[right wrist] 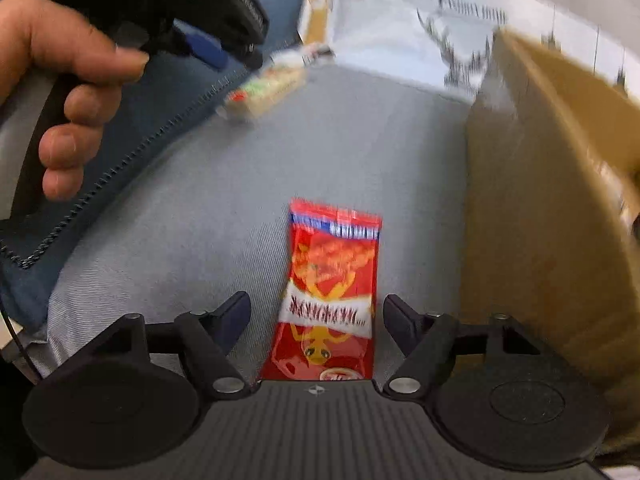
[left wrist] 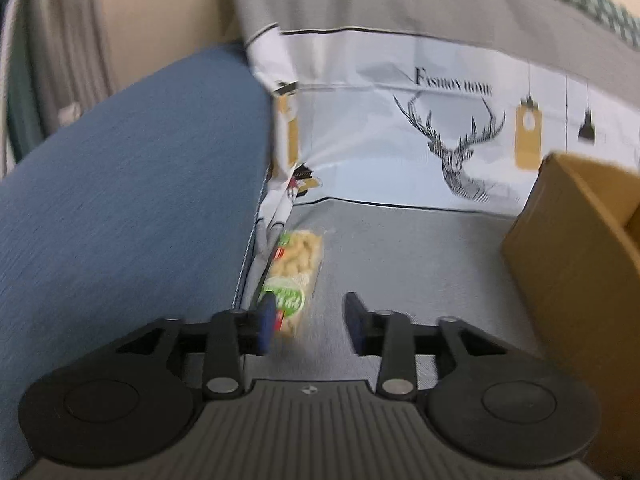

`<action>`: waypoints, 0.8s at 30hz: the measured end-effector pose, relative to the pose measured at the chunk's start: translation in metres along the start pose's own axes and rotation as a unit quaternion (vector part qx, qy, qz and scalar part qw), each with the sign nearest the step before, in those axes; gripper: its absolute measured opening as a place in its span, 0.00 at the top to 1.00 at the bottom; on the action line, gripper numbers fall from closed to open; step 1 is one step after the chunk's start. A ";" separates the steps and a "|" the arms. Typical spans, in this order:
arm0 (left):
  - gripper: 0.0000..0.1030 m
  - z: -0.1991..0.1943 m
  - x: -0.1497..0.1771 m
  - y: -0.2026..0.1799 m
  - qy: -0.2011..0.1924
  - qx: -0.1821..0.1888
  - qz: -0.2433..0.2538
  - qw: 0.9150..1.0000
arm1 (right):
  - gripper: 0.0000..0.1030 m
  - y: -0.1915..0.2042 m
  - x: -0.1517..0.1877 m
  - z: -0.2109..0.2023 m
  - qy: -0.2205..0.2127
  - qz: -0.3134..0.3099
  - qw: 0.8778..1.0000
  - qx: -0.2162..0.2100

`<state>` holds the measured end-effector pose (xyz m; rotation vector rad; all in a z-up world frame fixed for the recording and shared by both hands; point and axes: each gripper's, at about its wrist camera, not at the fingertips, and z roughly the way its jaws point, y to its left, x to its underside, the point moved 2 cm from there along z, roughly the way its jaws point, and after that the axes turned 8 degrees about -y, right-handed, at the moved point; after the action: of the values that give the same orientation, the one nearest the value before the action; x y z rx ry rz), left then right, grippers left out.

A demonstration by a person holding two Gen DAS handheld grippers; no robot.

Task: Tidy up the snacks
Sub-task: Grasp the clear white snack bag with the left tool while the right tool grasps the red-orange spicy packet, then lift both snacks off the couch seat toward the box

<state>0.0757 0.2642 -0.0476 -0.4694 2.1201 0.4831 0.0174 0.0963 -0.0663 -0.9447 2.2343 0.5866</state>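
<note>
the red snack packet (right wrist: 332, 300) lies flat on the grey cushion (right wrist: 360, 140), just left of the cardboard box (right wrist: 540, 220), between the spread, empty jaws of the right gripper (right wrist: 316, 316). it looks light, thin and slick, best pinched across its narrow width. only the left wrist view shows the left gripper (left wrist: 310, 320), open and empty, with the peanut packet (left wrist: 296, 272) far left of the box.

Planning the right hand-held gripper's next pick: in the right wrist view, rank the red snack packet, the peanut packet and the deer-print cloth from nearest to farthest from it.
1. Red snack packet: between the open fingers of the right hand-held gripper.
2. Peanut packet: upper left, by the blue cushion.
3. Deer-print cloth: at the back.
</note>
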 end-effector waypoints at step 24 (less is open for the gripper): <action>0.64 0.084 0.007 -0.016 0.040 -0.097 0.049 0.993 | 0.54 -0.004 -0.007 0.003 -0.006 0.037 0.998 -0.040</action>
<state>0.1370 0.2915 -0.1002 -0.5027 2.1912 0.7418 0.0256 0.0989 -0.0643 -0.8988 2.2582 0.7187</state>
